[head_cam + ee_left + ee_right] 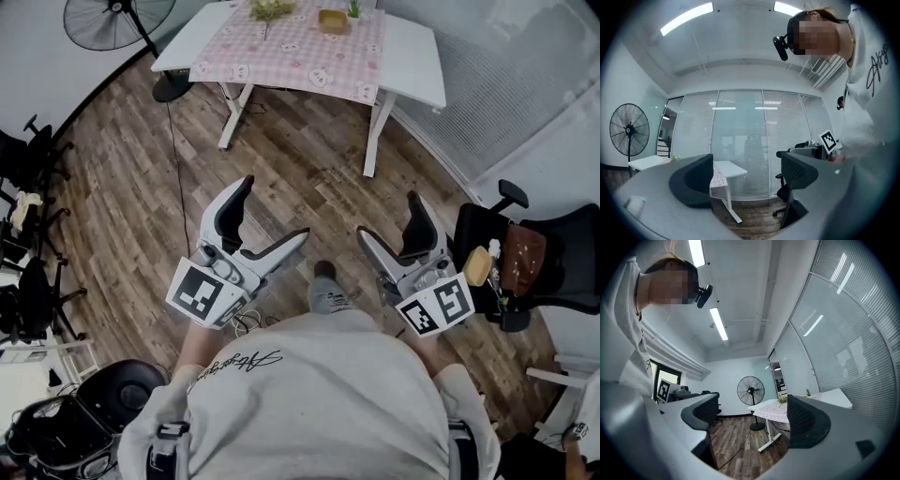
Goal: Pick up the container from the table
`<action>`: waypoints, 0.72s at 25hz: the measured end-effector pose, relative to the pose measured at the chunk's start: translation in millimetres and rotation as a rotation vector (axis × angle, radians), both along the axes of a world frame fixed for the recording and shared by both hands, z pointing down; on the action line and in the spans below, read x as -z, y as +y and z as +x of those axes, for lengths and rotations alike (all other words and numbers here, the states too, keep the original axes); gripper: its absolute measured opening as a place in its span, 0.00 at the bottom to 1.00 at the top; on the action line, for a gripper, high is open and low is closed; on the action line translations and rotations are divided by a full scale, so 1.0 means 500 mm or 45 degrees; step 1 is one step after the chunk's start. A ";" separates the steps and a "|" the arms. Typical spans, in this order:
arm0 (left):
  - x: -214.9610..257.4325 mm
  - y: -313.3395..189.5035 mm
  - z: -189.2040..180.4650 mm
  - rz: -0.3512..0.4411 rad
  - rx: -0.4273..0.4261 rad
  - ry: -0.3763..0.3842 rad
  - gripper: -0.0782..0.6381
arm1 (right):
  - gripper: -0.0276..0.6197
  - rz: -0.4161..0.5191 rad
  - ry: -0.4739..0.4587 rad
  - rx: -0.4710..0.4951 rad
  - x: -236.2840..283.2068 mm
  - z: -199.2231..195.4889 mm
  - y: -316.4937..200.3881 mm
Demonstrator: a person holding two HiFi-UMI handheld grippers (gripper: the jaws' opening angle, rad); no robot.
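A small tan container (331,21) stands at the far side of a white table (412,56) covered with a pink checked cloth (291,52), far ahead of me. Both grippers are held near my waist above the wood floor, well short of the table. My left gripper (277,208) is open with nothing between its jaws. My right gripper (386,216) is open and empty too. In the left gripper view the left gripper (747,180) frames the table (727,169). In the right gripper view the right gripper (754,416) frames the table (785,412).
A black standing fan (117,21) is left of the table, also in the right gripper view as the fan (750,391). A potted plant (272,9) sits on the cloth. Office chairs (33,159) line the left; a black chair (539,262) with items stands at right.
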State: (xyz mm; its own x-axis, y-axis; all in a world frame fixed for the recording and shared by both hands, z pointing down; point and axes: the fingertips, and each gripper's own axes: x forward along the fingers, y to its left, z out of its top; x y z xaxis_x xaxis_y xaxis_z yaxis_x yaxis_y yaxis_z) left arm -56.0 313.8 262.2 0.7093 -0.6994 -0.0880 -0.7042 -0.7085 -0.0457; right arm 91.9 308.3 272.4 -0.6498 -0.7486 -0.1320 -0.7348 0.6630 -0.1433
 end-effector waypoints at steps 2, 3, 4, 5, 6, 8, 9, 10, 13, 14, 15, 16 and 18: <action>0.001 -0.024 0.000 0.000 0.009 0.001 0.72 | 0.73 0.006 0.003 0.010 0.004 0.000 -0.024; 0.002 -0.036 0.002 -0.002 0.015 0.001 0.72 | 0.73 0.006 0.005 0.014 0.005 0.001 -0.037; 0.002 -0.048 0.003 -0.003 0.019 0.000 0.72 | 0.73 0.004 0.007 0.018 0.004 0.003 -0.050; 0.003 -0.060 0.005 -0.005 0.022 -0.003 0.72 | 0.73 0.000 0.008 0.023 0.004 0.005 -0.064; 0.004 -0.072 0.007 -0.005 0.025 -0.007 0.72 | 0.73 -0.003 0.010 0.026 0.004 0.008 -0.077; 0.007 -0.098 0.011 -0.004 0.032 -0.014 0.72 | 0.73 -0.006 0.010 0.032 0.005 0.014 -0.105; 0.009 -0.111 0.013 -0.005 0.035 -0.016 0.72 | 0.73 -0.005 0.009 0.035 0.007 0.016 -0.118; 0.010 -0.124 0.016 -0.005 0.038 -0.017 0.72 | 0.73 -0.004 0.009 0.040 0.009 0.019 -0.131; 0.014 -0.166 0.029 -0.003 0.046 -0.022 0.72 | 0.73 -0.001 0.011 0.054 0.013 0.032 -0.172; 0.015 -0.179 0.036 -0.001 0.048 -0.023 0.72 | 0.73 0.000 0.011 0.056 0.014 0.038 -0.187; 0.016 -0.193 0.043 0.003 0.050 -0.025 0.72 | 0.73 0.001 0.012 0.058 0.015 0.045 -0.203; 0.018 -0.206 0.049 0.009 0.055 -0.027 0.72 | 0.73 0.004 0.012 0.060 0.015 0.052 -0.218; 0.021 -0.232 0.057 0.021 0.069 -0.029 0.72 | 0.73 0.015 0.011 0.070 0.018 0.062 -0.248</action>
